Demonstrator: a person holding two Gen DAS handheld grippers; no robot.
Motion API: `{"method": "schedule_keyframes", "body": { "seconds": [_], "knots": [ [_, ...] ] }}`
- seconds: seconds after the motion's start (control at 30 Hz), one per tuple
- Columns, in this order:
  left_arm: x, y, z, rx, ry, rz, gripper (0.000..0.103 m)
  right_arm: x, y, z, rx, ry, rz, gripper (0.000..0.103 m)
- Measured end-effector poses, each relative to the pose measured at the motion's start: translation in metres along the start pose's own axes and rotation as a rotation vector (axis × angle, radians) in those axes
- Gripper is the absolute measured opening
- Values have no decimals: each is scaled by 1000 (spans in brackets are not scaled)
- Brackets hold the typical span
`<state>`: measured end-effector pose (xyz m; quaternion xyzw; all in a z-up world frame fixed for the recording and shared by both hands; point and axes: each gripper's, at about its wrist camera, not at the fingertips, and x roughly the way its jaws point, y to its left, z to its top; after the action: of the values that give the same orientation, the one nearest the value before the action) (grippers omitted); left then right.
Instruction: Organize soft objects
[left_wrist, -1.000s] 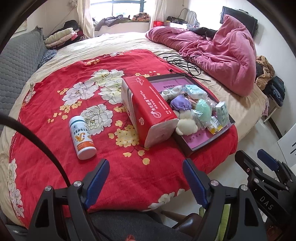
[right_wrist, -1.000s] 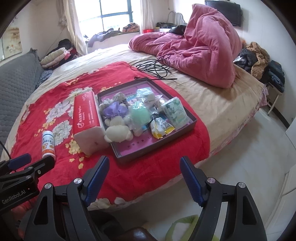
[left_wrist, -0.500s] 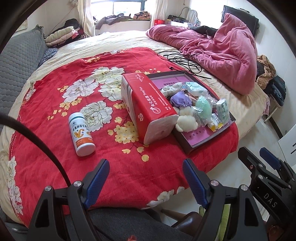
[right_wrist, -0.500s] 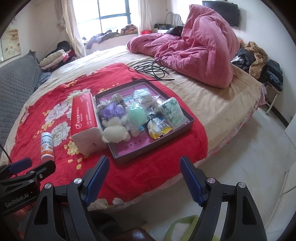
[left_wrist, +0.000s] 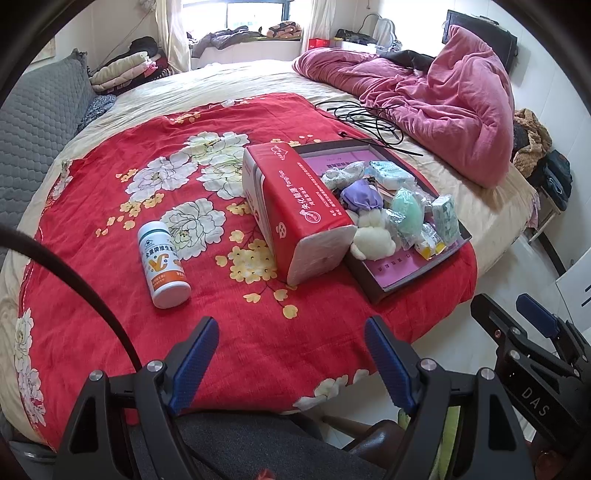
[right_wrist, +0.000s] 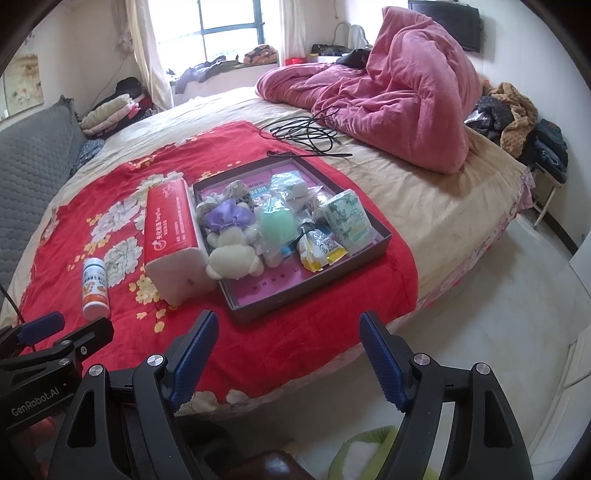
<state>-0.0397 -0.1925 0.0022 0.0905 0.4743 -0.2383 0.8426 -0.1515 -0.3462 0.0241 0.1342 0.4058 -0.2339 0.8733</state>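
Observation:
A dark shallow box (right_wrist: 314, 286) (left_wrist: 380, 291) lies on the red flowered blanket (left_wrist: 129, 192) (right_wrist: 122, 192). It holds a cream plush toy (right_wrist: 234, 258) (left_wrist: 373, 242), a purple pouch (right_wrist: 227, 216) (left_wrist: 360, 195), a green soft item (right_wrist: 279, 223) (left_wrist: 408, 210), a tissue pack (right_wrist: 347, 218) and small packets. A red tissue pack (left_wrist: 295, 206) (right_wrist: 168, 221) lies against the box's left side. My left gripper (left_wrist: 291, 354) and my right gripper (right_wrist: 288, 347) are both open and empty, held near the bed's front edge, short of the objects.
A white pill bottle (left_wrist: 162, 264) (right_wrist: 95, 288) lies on the blanket left of the red pack. Black cables (left_wrist: 369, 118) and a pink quilt (right_wrist: 399, 99) lie farther back. A grey headboard (left_wrist: 33, 122) stands at left. Floor (right_wrist: 498, 314) lies right of the bed.
Both grippers have moved slightly forward and up toward the bed; the objects sit a little lower and larger in view. Nothing was picked up or released.

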Motion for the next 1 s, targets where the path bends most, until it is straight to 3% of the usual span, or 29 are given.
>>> {"method": "schedule_keyframes", "body": {
  "seconds": [1.0],
  "knots": [
    [1,0,-1,-7,4,11,80,2,0,0,-1,-1,-8,79]
  ]
}}
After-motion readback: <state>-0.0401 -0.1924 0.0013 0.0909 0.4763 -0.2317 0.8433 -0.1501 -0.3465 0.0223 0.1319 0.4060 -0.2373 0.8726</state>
